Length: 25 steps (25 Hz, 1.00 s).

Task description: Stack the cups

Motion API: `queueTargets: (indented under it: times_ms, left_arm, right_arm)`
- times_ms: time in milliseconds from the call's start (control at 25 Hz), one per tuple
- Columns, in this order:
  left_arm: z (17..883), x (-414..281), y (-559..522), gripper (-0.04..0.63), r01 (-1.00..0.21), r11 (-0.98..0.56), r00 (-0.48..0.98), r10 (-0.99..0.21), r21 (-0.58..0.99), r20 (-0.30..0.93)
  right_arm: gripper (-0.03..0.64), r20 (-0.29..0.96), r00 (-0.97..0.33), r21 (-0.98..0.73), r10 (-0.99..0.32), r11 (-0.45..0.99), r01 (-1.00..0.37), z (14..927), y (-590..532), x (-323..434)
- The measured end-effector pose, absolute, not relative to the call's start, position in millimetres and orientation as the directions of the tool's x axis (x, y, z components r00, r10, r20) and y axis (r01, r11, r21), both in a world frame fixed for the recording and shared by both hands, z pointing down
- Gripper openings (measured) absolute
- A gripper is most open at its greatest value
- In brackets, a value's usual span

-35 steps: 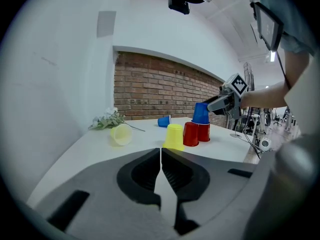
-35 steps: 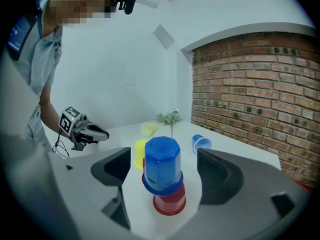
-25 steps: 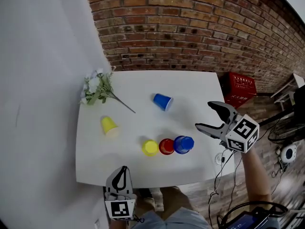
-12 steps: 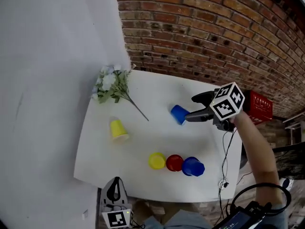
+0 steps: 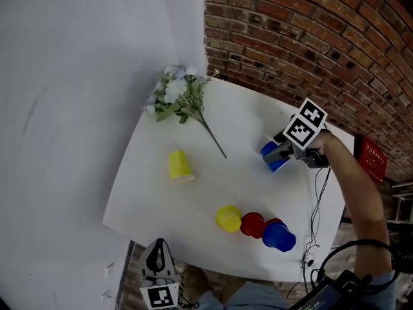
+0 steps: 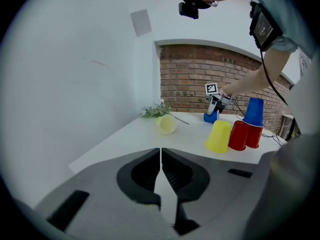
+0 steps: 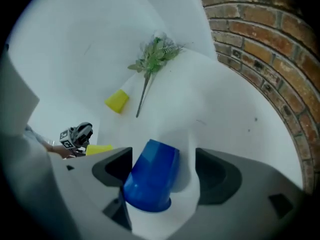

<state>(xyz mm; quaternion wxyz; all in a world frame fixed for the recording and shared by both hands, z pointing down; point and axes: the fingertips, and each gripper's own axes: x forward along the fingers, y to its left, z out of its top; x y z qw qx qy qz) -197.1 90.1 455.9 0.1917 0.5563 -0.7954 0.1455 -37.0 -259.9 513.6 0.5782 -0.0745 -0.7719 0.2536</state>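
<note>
A blue cup (image 5: 277,165) lies on its side at the far right of the white table (image 5: 161,192). My right gripper (image 5: 277,152) stands open around it; in the right gripper view the cup (image 7: 152,176) rests against the left jaw, clear of the right one. Near the front edge stand an upside-down yellow cup (image 5: 227,218), a red cup (image 5: 252,225) and a blue cup (image 5: 279,235) stacked on a second red one. Another yellow cup (image 5: 180,165) lies on its side at the left. My left gripper (image 5: 159,263) hangs shut and empty below the front edge.
A sprig of artificial flowers (image 5: 181,95) lies at the far left corner by the white wall. A brick wall (image 5: 303,37) runs behind the table. A red crate (image 5: 371,160) sits on the floor to the right, and cables hang over the right edge.
My right gripper has swung from the table's right edge to the lying blue cup, and its jaws now stand round it. The head view has shifted. The left gripper has stayed put.
</note>
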Motion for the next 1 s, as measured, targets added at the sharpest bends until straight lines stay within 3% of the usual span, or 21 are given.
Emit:
queueTargets:
  times_ms: [80, 160, 240, 360, 440, 520, 640, 760, 880, 1000]
  left_arm:
    - [458.2, -193.1, 88.4, 0.017, -0.946, 0.322, -0.299, -0.845, -0.024, 0.443]
    - [454.8, -189.7, 81.3, 0.017, -0.954, 0.298, -0.286, -0.857, -0.039, 0.428]
    - [449.1, -184.9, 71.5, 0.017, -0.960, 0.278, -0.266, -0.862, -0.036, 0.432]
    - [445.8, -179.6, 59.8, 0.017, -0.971, 0.235, -0.230, -0.871, -0.043, 0.433]
    - [444.1, -175.7, 51.7, 0.017, -0.979, 0.192, -0.204, -0.882, -0.070, 0.424]
    - [446.9, -164.4, 47.0, 0.017, -0.985, 0.164, -0.168, -0.885, -0.048, 0.434]
    - [449.8, -149.7, 43.7, 0.017, -0.992, 0.120, -0.124, -0.884, -0.038, 0.451]
    - [449.8, -143.7, 41.7, 0.018, -0.994, 0.100, -0.109, -0.885, -0.044, 0.453]
    - [450.5, -138.1, 41.6, 0.018, -0.996, 0.081, -0.093, -0.886, -0.046, 0.454]
    - [451.7, -134.4, 40.1, 0.017, -0.997, 0.071, -0.083, -0.885, -0.042, 0.458]
  right_arm:
    - [0.314, 0.873, -0.307, -0.445, 0.378, 0.875, -0.188, 515.3, -261.9, -34.8]
    - [0.289, 0.886, -0.339, -0.396, 0.317, 0.897, -0.197, 512.7, -267.8, -31.8]
    - [0.278, 0.854, -0.471, -0.343, 0.220, 0.919, -0.192, 496.5, -276.3, -34.3]
    - [0.275, 0.632, -0.775, -0.254, 0.018, 0.950, -0.185, 448.7, -286.6, -39.0]
    - [0.276, 0.458, -0.881, -0.173, -0.118, 0.960, -0.218, 429.9, -289.5, -28.5]
    - [0.278, 0.376, -0.903, -0.083, -0.209, 0.963, -0.257, 434.0, -286.3, -12.1]
    - [0.279, 0.354, -0.893, 0.020, -0.277, 0.957, -0.289, 449.0, -275.9, 9.6]
    - [0.295, 0.377, -0.882, 0.061, -0.284, 0.957, -0.282, 454.6, -265.2, 20.3]
    - [0.356, 0.423, -0.864, 0.057, -0.273, 0.960, -0.275, 462.5, -257.2, 28.3]
    - [0.359, 0.446, -0.848, 0.052, -0.287, 0.954, -0.295, 466.3, -257.7, 33.1]
